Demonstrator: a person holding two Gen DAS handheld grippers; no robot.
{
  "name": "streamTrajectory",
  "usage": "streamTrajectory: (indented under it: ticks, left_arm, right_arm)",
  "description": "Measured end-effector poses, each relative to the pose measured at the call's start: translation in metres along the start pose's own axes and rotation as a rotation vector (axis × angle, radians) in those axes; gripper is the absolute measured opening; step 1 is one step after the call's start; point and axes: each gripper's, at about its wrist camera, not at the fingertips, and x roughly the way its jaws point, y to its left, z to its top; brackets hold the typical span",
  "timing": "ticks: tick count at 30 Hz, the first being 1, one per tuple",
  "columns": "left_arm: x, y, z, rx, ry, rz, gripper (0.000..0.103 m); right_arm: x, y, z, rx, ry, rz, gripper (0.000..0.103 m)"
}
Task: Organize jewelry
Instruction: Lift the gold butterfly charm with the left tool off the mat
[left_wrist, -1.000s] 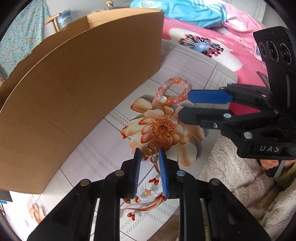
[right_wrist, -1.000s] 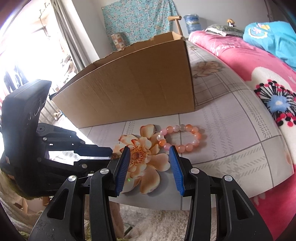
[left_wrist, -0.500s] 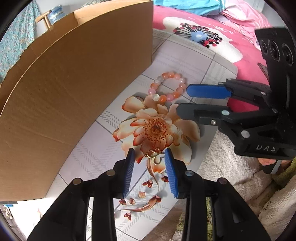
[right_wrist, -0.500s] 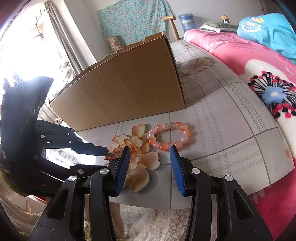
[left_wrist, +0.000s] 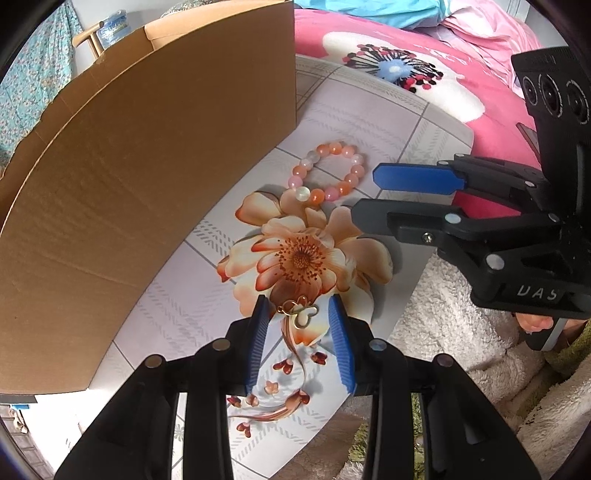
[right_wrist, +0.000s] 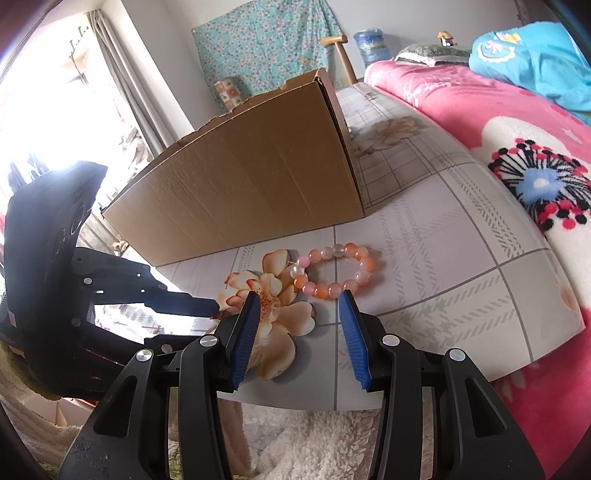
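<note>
While the left gripper (left_wrist: 299, 317) hangs with jaws apart around a gold butterfly charm (left_wrist: 300, 313) (not pinched) on the floral table (left_wrist: 388, 122), right gripper (right_wrist: 297, 310) gapes, empty; bead bracelet (right_wrist: 334, 271) beyond, cardboard box (right_wrist: 251, 184) farthest.

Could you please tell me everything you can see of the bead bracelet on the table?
The bead bracelet is a closed ring of round, glossy beads in orange, pink and milky white, seemingly glass or stone. It lies flat on the patterned table, just in front of the cardboard box without touching it, its near edge meeting a petal of the printed flower. Nothing grips it: the right hand-held gripper hovers open just short of it.
</note>
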Motion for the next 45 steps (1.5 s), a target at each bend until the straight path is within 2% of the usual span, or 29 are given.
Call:
streamTrajectory:
  ticks: [5,10,21,27,30,45]
  left_arm:
    - [0.001,0.0,0.001,0.013,-0.005,0.0,0.03]
    - [-0.001,-0.004,0.003,0.044,-0.009,0.001,0.019]
    - [0.002,-0.016,0.003,0.048,-0.018,0.011,0.019]
    - [-0.002,-0.004,-0.002,0.04,-0.02,0.01,0.019]
    - [-0.004,0.001,-0.004,0.03,-0.021,0.012,0.015]
    - [-0.022,0.031,-0.029,-0.093,-0.069,-0.012,0.015]
  right_arm:
    - [-0.002,-0.003,0.0,0.009,-0.004,0.001,0.042]
    - [-0.003,-0.004,-0.001,0.02,-0.005,0.005,0.042]
    - [-0.004,-0.003,-0.001,0.021,-0.005,0.004,0.042]
    - [-0.003,-0.002,-0.002,0.019,-0.006,0.0,0.042]
    - [-0.004,-0.002,-0.001,0.019,-0.009,-0.001,0.042]
    - [-0.004,0.008,0.004,-0.018,0.004,-0.002,0.042]
